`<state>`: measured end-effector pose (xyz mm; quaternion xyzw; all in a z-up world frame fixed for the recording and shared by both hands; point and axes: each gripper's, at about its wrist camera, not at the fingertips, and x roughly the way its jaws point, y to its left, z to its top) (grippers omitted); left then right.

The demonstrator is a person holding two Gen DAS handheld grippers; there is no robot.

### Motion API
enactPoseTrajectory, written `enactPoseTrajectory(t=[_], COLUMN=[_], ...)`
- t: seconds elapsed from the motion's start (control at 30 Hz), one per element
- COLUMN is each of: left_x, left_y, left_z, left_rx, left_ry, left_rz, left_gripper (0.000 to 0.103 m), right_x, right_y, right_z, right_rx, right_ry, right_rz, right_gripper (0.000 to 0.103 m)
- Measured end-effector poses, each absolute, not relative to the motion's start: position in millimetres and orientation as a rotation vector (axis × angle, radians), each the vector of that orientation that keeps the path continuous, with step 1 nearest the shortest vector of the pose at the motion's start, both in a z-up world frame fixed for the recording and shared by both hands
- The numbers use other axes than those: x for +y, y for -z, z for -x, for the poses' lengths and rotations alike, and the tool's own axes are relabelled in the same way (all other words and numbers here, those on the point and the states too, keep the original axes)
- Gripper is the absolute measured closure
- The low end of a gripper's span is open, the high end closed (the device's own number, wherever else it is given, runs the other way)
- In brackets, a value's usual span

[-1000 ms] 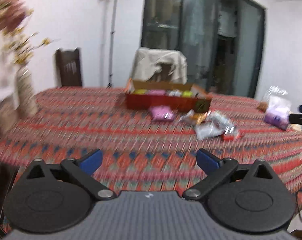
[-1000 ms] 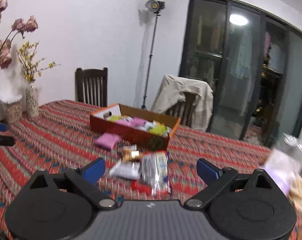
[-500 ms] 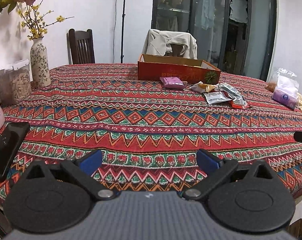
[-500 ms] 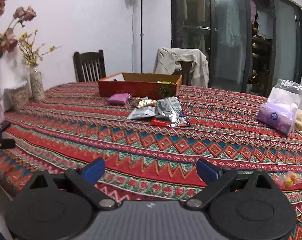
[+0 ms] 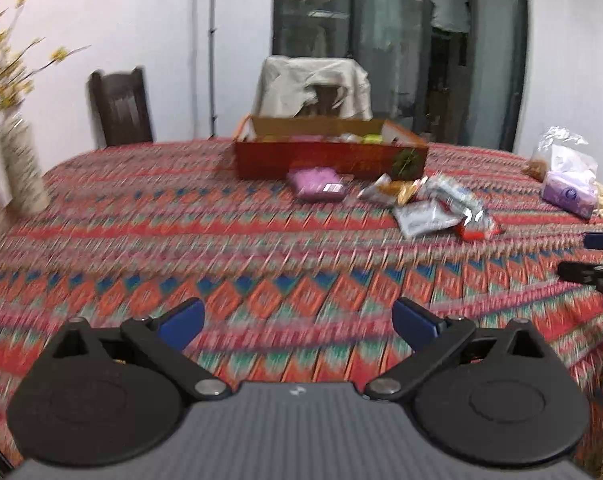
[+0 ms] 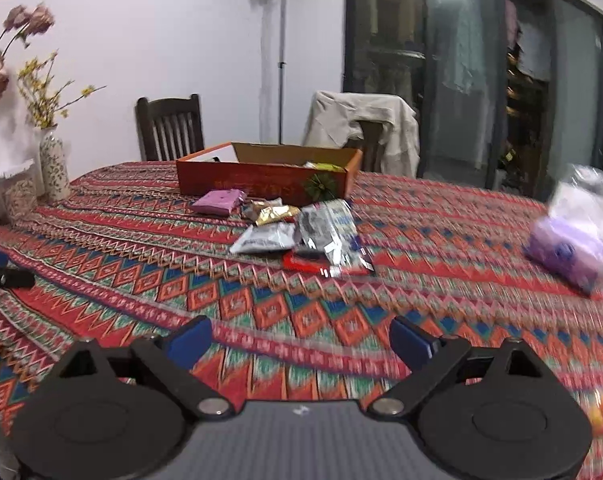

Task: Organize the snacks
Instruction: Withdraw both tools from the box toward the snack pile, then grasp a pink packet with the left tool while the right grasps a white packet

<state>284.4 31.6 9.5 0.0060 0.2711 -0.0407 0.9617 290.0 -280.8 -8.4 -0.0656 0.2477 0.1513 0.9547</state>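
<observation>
Right wrist view shows a big table [image 6: 441, 240], then a red box [image 6: 261, 178], then a pile of snacks [image 6: 301, 232] just beside the box. Both tongs, left [image 5: 297, 316] and right [image 6: 300, 338], are wide apart and hold nothing. Slippery wrappers could slide away when pinched.

tablecloth [image 6: 421, 216]: woven cloth, matt | snack packets [image 6: 325, 232]: glossy foil | box [image 6: 261, 180]: cardboard | chair [image 6: 169, 128]: dark wood | vase [image 6: 53, 164]: glazed ceramic
</observation>
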Motion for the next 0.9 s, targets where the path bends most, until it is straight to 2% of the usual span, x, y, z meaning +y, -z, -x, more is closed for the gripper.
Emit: enactPoseTrajectory(t=[0.17, 0.33, 0.43, 0.53, 0.73, 0.83, 0.9], left_x=[20, 18, 20, 21, 8, -3, -11], left_y=[-14, -10, -2, 3, 13, 25, 35], left_z=[-335, -386, -420, -453, -522, -559, -579], left_rx=[0.523, 0.536, 0.578, 0.598, 0.624, 0.640, 0.655], left_ry=[0.117, 0.152, 0.135, 0.168, 0.185, 0.171, 0.143], left_rz=[-0.028, -0.034, -0.044, -0.047, -0.064, -0.050, -0.073], left_gripper=[0.001, 0.001, 0.001, 0.001, 0.001, 0.001, 0.006], right_x=[-257, -224, -203, -188, -188, -192, -195], right_y=[9, 22, 34, 46, 43, 44, 47], right_z=[-350, -409, -436, -457, -494, -513, -528], right_rx=[0.479, 0.451, 0.445, 0.448, 0.513, 0.599, 0.646], right_ry=[-0.357, -0.442, -0.504, -0.555, -0.619, -0.689, -0.713], right_rz=[0.264, 0.419, 0.541, 0.635, 0.499, 0.352, 0.243], right_gripper=[0.021, 0.036, 0.041, 0.041, 0.041, 0.046, 0.046])
